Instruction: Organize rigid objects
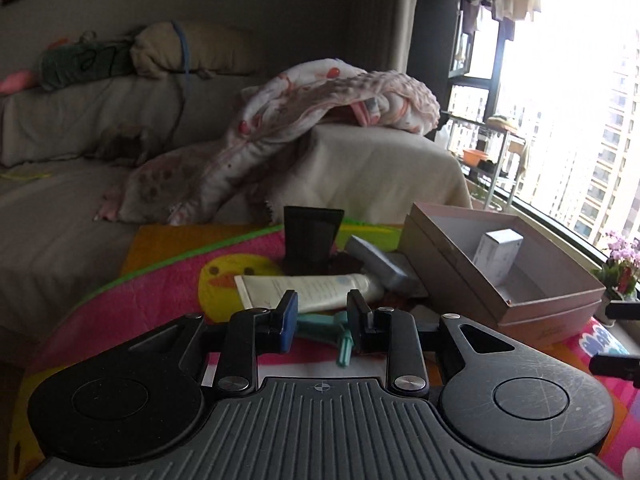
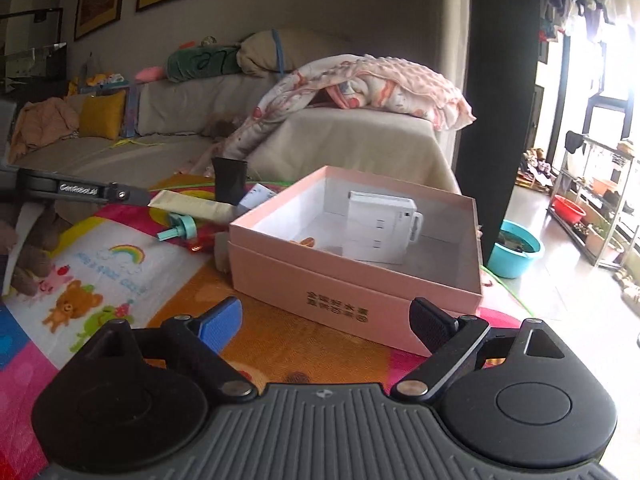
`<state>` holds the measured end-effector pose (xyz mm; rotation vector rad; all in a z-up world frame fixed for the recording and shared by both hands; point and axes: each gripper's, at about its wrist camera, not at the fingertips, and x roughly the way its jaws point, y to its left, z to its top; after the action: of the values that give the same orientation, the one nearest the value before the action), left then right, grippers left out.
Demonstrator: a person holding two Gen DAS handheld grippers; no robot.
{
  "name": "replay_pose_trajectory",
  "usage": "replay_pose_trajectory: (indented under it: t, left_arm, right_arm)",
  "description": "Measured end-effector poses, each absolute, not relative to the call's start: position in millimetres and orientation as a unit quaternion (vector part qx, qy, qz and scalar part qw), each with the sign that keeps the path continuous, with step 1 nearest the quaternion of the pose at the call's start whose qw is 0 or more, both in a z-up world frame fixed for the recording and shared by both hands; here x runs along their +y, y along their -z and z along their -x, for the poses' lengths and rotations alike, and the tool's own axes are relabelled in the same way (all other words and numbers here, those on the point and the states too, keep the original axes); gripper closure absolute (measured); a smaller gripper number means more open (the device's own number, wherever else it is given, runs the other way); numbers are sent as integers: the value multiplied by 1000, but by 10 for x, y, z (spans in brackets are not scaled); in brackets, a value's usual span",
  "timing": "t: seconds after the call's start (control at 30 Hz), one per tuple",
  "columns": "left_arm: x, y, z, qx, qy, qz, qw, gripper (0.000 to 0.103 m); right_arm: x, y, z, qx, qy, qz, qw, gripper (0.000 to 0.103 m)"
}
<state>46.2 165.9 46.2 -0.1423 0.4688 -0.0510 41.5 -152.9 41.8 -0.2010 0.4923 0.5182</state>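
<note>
Closing In on the Teal Plastic Piece

Lining up over the colourful cartoon-printed play mat [image 2: 120, 280], the left tool [image 1: 322, 316] is hovering with its fingers partly spread. The small teal plastic piece with a round cap and short stem [image 1: 340, 332] is showing in the gap between them. Whether the pads are touching it cannot be told from the left wrist view; they seem to be bracketing it, not pinching yet.

The right tool [image 2: 326, 326] is waiting with its fingers spread wide and holding nothing, facing the near wall of the open pink cardboard box [image 2: 352, 288]. That box is sitting on the mat toward its window-side edge, and a white rectangular carton [image 2: 380, 228] is already standing inside it.

Other things are lying just beyond the teal piece, toward the sofa-side edge of the mat: a white squeeze tube [image 1: 308, 286], a grey tube [image 1: 376, 264] lying against the box wall, and a black flared plastic holder [image 1: 310, 240] standing upright.

Judging from this, the step in hand is gripping the teal piece for the box. Doing it well probably means:
- lowering until both pads are flanking the thicker body, not the thin stem;
- keeping clear of the white tube just behind;
- squeezing gently, since hard plastic may be skidding sideways;
- lifting above the box rim before crossing.
</note>
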Motion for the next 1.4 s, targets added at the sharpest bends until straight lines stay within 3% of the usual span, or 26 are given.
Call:
replay_pose_trajectory:
  t: [0.3,0.5,0.67,0.77,0.83,0.93,1.03,1.13,1.4]
  left_arm:
    - [1990,-396,-765,217,-3,138,966,73]
    - [2153,-351,-793,224,12,153,962,73]
    - [2364,-403,-969,219,16,173,960,73]
    - [2443,-369,-1112,221,24,186,957,73]
    - [2514,-377,-1249,214,36,207,954,73]
    - [2598,-431,-1582,216,56,241,944,73]
    - [2590,-438,-1999,251,82,254,931,73]
    - [2448,-340,-2274,300,116,228,919,73]
    - [2333,-212,-1876,307,245,218,893,78]
  right_arm:
    - [-1074,-699,-732,263,-305,104,909,12]
    - [-399,-1153,-1461,304,-332,78,890,11]
    - [189,-1179,-2093,335,-299,95,888,11]
    - [390,-1057,-2489,368,-268,87,886,26]
    - [488,-933,-2739,403,-252,75,877,58]
    - [641,-738,-2959,426,-216,107,872,73]
    - [827,-588,-3010,413,-199,184,869,77]
    - [877,-504,-3099,434,-202,193,856,77]
    - [952,-454,-3330,468,-169,215,840,77]
